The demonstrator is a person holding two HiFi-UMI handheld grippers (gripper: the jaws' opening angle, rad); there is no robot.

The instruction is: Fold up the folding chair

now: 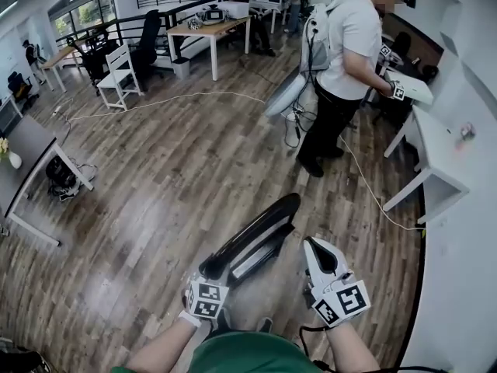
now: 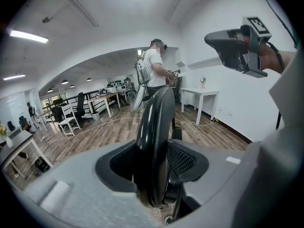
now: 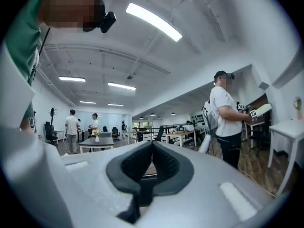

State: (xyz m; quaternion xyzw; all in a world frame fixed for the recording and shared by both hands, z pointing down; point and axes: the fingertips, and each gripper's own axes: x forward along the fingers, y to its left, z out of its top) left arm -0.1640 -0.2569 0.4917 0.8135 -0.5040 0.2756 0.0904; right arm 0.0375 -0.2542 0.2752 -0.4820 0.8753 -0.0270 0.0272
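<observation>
The black folding chair (image 1: 255,242) stands on the wood floor just in front of me, its parts lying flat against each other, leaning up and to the right. My left gripper (image 1: 213,277) is shut on its lower near end. In the left gripper view the chair's rounded black edge (image 2: 154,137) runs upright between the two dark pads (image 2: 183,158). My right gripper (image 1: 313,247) hangs in the air to the right of the chair, apart from it. It is shut, with nothing between its pads (image 3: 166,163). It shows raised in the left gripper view (image 2: 232,44).
A person in a white shirt (image 1: 349,49) stands at a white desk (image 1: 439,142) at the right, holding marker-cube grippers. A white cable (image 1: 194,95) crosses the floor. A wooden table (image 1: 210,29) and a white chair (image 1: 120,72) stand at the back, a grey table (image 1: 31,150) at left.
</observation>
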